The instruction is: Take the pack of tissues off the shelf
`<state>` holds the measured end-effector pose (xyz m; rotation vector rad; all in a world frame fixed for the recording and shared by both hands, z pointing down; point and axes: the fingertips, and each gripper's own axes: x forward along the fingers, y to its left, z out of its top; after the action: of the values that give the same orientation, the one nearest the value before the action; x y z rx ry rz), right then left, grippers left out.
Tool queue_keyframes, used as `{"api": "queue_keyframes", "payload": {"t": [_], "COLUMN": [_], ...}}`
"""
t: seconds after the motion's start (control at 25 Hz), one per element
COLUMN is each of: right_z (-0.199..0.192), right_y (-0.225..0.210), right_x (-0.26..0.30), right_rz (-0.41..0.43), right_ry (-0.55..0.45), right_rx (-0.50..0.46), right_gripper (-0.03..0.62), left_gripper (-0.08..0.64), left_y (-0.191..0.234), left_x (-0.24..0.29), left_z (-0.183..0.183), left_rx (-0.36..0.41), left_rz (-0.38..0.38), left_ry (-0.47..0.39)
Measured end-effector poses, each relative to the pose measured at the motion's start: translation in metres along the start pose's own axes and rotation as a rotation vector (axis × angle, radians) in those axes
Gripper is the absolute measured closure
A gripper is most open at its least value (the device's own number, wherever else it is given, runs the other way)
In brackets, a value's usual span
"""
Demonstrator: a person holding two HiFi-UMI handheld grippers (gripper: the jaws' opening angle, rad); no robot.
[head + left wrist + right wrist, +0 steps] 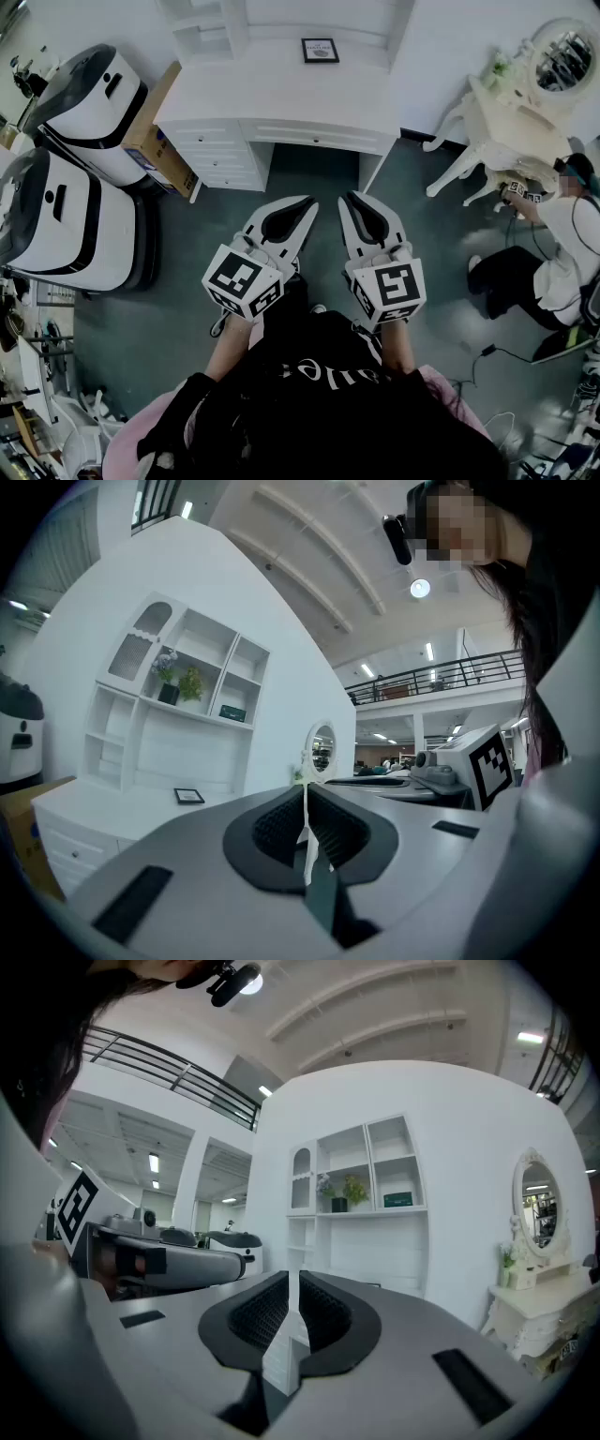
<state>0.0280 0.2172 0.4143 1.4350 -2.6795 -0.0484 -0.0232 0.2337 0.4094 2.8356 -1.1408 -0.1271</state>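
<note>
A dark green pack of tissues [232, 713] lies on the middle board of the white shelf unit [202, 714]; the right gripper view shows the pack of tissues [397, 1200] too, right of two small plants. The head view does not show it. A white desk [281, 94] with a small framed picture [320, 51] stands ahead. My left gripper [309, 201] and right gripper [349, 197] are held side by side over the floor, short of the desk and pointing at it. In the gripper views the left gripper [306, 789] and right gripper [298, 1279] are shut with nothing between the pads.
Two large white machines [80, 103] [66, 220] and a cardboard box [159, 145] stand at the left. A white dressing table with an oval mirror [525, 89] stands at the right, and a person [553, 258] sits on the floor beside it. Cables lie at lower right.
</note>
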Motion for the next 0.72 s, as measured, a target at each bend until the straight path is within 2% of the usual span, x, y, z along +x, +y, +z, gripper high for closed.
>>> {"api": "queue_keyframes", "payload": {"t": [0.44, 0.72], "right_z": [-0.002, -0.003], "right_y": [-0.018, -0.043], "right_x": [-0.008, -0.001], "right_rz": [-0.021, -0.052], "right_ry": [0.0, -0.019], "right_rx": [0.011, 0.095], "right_gripper": [0.526, 0.525], "left_gripper": [0.538, 0.538], "left_y": [-0.001, 0.007], "left_x": [0.011, 0.025], "left_z": [-0.003, -0.005], "left_rx": [0.005, 0.016], "left_rz": [0.014, 0.009], "left_ry": [0.018, 0.039]}}
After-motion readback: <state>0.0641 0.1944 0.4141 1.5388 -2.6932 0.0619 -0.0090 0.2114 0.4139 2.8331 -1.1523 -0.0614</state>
